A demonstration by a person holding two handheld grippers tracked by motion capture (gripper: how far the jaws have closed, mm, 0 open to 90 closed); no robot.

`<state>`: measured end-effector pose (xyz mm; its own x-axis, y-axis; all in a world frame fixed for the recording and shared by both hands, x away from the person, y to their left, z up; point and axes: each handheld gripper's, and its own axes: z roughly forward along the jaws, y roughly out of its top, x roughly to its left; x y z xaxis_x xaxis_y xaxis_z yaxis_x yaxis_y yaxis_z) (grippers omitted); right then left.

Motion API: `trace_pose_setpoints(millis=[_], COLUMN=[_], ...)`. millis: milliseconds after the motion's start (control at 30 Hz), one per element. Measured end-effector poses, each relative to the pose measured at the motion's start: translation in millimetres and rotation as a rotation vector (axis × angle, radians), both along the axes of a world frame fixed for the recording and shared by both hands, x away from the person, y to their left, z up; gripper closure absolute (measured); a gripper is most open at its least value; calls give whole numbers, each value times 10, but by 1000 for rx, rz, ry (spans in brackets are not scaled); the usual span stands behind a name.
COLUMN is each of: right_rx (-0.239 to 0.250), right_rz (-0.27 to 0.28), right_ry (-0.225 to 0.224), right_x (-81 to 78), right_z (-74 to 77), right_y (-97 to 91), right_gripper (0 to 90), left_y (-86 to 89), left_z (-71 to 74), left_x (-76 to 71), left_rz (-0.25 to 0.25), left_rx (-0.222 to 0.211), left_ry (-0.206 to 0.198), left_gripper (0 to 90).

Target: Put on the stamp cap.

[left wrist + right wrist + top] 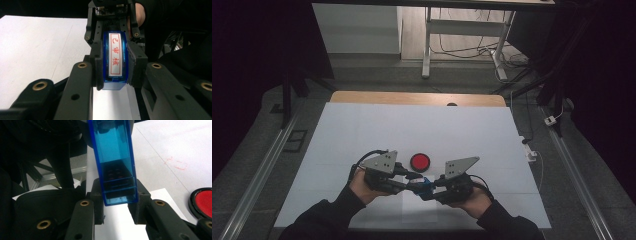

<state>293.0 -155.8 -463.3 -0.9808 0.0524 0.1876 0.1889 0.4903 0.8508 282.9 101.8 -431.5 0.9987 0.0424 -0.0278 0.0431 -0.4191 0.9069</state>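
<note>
Stamp (421, 185): blue translucent case with a white label in red characters (116, 53), held clear of the table between the two grippers, over the near edge at its middle. Left hand-held gripper (411, 182): jaws closed on one end of the stamp, pads pressing both blue sides, as the left gripper view shows (113, 75). Right hand-held gripper (428, 187): jaws closed on the other end, pads against the case's lower sides in the right gripper view (117, 195). Ink pad (420, 161): round, red with a black rim, on the table just beyond the grippers, apart from both. Red mark (176, 163): faint print on the white table surface (412, 130), near the ink pad.
</note>
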Motion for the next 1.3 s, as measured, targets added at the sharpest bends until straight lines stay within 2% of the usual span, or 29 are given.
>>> trace_pose_setpoints(millis=[200, 600, 767, 833, 900, 1000, 1167, 1300], right_rx=[32, 46, 62, 68, 93, 89, 90, 90], right_rz=[12, 18, 21, 23, 28, 24, 22, 16], right_ry=[7, 16, 19, 22, 43, 38, 45, 39], right_x=[-4, 6, 8, 10, 14, 10, 16, 13], right_z=[0, 3, 8, 12, 10, 13, 11, 25], right_y=[-4, -13, -21, -23, -27, -30, -36, -44], right_gripper=[687, 688, 688, 688, 689, 689, 689, 689], left_y=[19, 32, 41, 41, 35, 26, 17, 18], left_z=[-4, -31, -47, -53, -60, -67, -45, -49], left_x=[15, 38, 47, 47, 46, 45, 21, 17], left_rz=[-9, -16, -20, -23, -24, -24, -14, -12], left_rx=[-37, -59, -89, -93, -89, -83, -70, -84], left_ry=[29, 42, 53, 54, 53, 53, 25, 20], left_gripper=[702, 700, 696, 692, 685, 684, 697, 700])
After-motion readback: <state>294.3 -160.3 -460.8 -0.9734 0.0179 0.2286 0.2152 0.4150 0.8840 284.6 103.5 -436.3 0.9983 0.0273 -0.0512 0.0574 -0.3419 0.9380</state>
